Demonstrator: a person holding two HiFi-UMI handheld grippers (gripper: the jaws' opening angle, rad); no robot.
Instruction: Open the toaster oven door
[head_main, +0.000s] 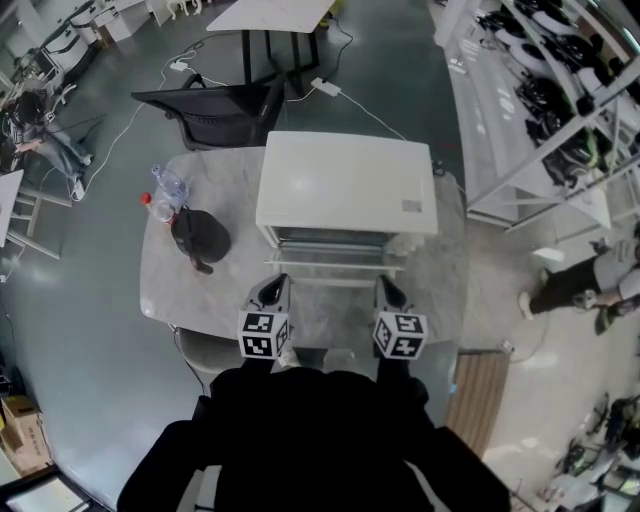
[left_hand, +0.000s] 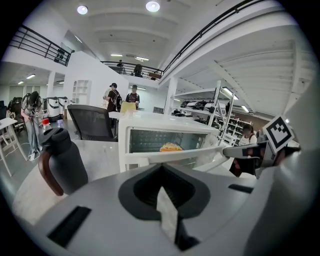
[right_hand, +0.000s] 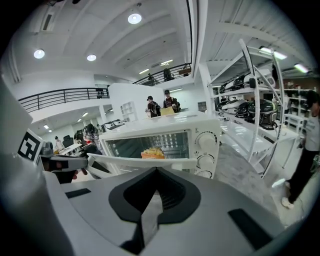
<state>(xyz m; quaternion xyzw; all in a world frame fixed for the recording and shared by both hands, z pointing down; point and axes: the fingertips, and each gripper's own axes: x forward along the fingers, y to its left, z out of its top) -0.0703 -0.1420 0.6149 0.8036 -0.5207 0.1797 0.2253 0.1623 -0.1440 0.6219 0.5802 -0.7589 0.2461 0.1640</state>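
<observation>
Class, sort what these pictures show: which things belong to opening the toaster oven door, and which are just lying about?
Belongs to the job:
toaster oven
door, already lowered
left gripper
right gripper

Just lying about:
dark flask
plastic bottle
office chair

Bright ceiling lights, sharp centres, fisheye-warped edges

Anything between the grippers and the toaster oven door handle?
Nothing visible. The white toaster oven has its door handle straight ahead of the left gripper and right gripper, with only grey marble tabletop between. The black flask stands off left, clear.
</observation>
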